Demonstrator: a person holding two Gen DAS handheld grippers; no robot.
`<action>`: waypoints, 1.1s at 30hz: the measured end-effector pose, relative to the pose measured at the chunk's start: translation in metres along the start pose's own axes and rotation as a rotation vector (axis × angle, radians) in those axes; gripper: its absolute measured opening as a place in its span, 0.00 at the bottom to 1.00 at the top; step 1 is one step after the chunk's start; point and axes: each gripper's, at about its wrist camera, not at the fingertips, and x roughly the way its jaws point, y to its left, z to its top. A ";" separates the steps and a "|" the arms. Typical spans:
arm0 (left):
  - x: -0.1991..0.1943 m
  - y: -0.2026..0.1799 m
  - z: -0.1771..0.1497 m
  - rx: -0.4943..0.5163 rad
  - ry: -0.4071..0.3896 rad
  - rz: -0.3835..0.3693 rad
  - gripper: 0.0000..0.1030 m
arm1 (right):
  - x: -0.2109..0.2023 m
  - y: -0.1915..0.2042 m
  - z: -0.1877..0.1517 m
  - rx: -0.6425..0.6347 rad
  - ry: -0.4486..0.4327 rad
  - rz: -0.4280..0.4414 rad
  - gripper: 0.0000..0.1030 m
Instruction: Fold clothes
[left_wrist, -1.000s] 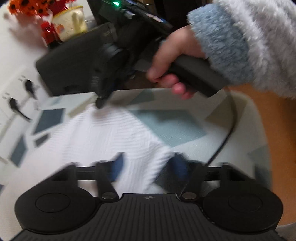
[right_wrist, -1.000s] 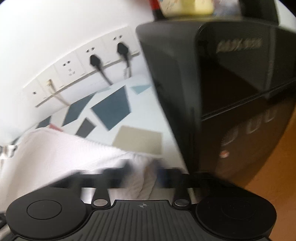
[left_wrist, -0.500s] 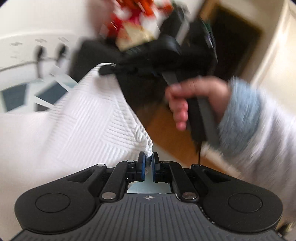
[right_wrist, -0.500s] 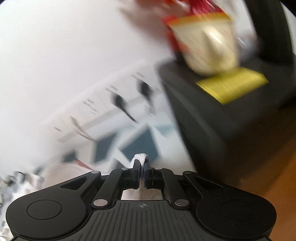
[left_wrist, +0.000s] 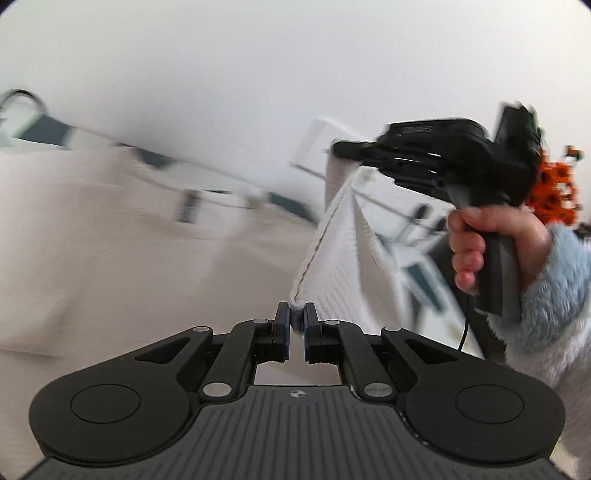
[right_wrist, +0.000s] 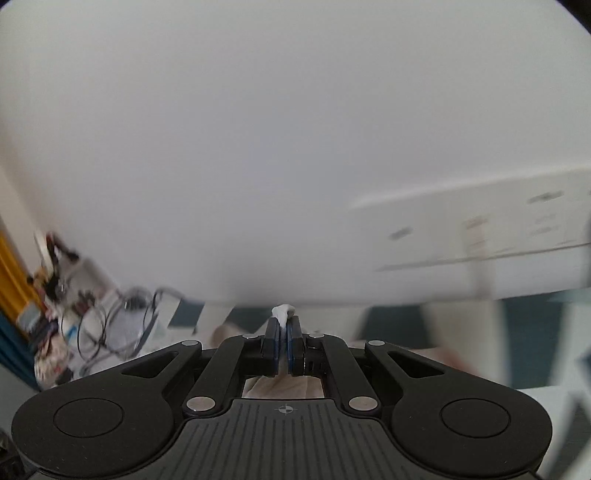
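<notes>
Gripping white cloth corners, both tongs have swung up toward the wall.

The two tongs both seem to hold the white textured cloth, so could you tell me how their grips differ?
The left tongs pinch a hemmed corner at the very tips, while the right tongs have a tuft of the white textured cloth poking past theirs. The left jaws stand slightly wider apart than the right. Both are shut on the cloth, which stretches between them.
</notes>
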 end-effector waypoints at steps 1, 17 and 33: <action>-0.003 0.010 -0.002 -0.003 -0.001 0.018 0.07 | 0.007 0.003 -0.005 0.012 0.017 -0.014 0.03; 0.035 0.069 -0.008 -0.054 0.278 -0.009 0.36 | -0.045 -0.006 -0.100 0.051 0.147 -0.339 0.49; 0.055 0.022 -0.006 0.278 0.342 0.145 0.66 | -0.084 0.020 -0.228 0.021 0.270 -0.494 0.21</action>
